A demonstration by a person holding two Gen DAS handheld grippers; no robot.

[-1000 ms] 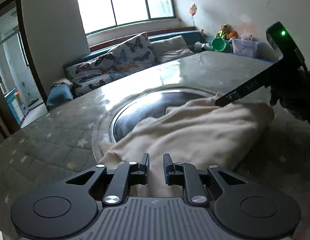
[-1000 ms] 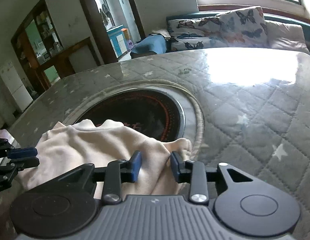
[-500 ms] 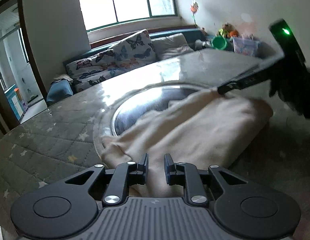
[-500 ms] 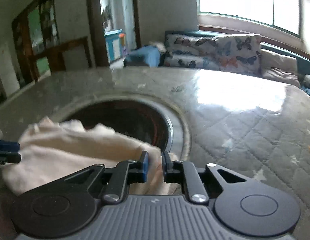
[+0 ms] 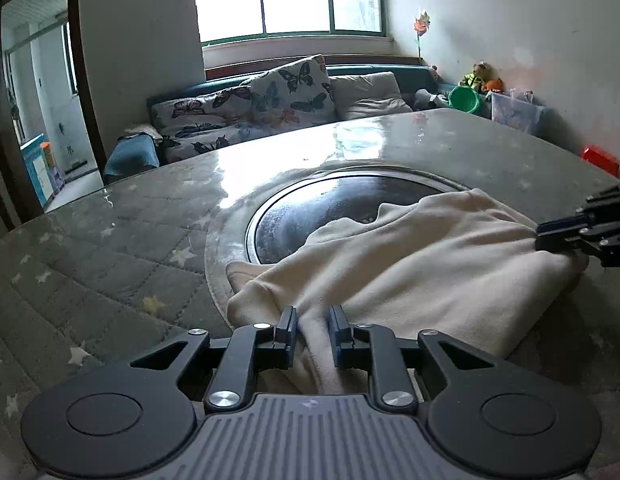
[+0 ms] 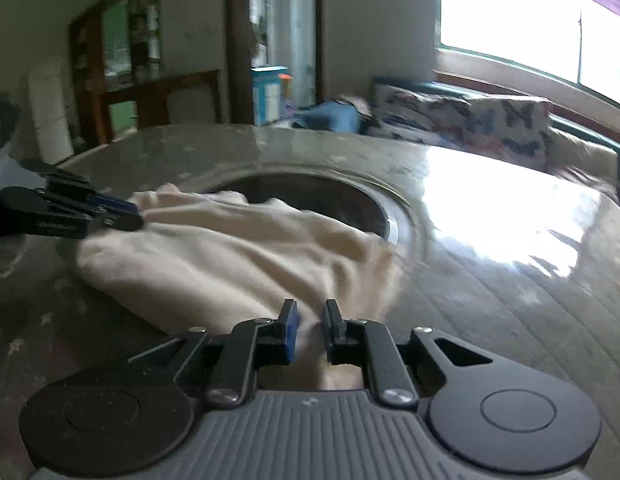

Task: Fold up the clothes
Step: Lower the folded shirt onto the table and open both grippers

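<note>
Stretching cream garment [image 5: 422, 276] lengthwise between left claw [image 5: 313, 326], right claw [image 6: 308, 320].

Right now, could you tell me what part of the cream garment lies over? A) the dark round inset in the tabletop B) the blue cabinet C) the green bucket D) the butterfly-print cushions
A: the cream garment drapes over the near edge of the dark round inset in the quilt-covered table.

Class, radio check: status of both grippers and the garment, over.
Left gripper opening, cream garment between its fingers. Right gripper shut on garment's other end. Garment partly over round dark inset. Nothing in the way.
</note>
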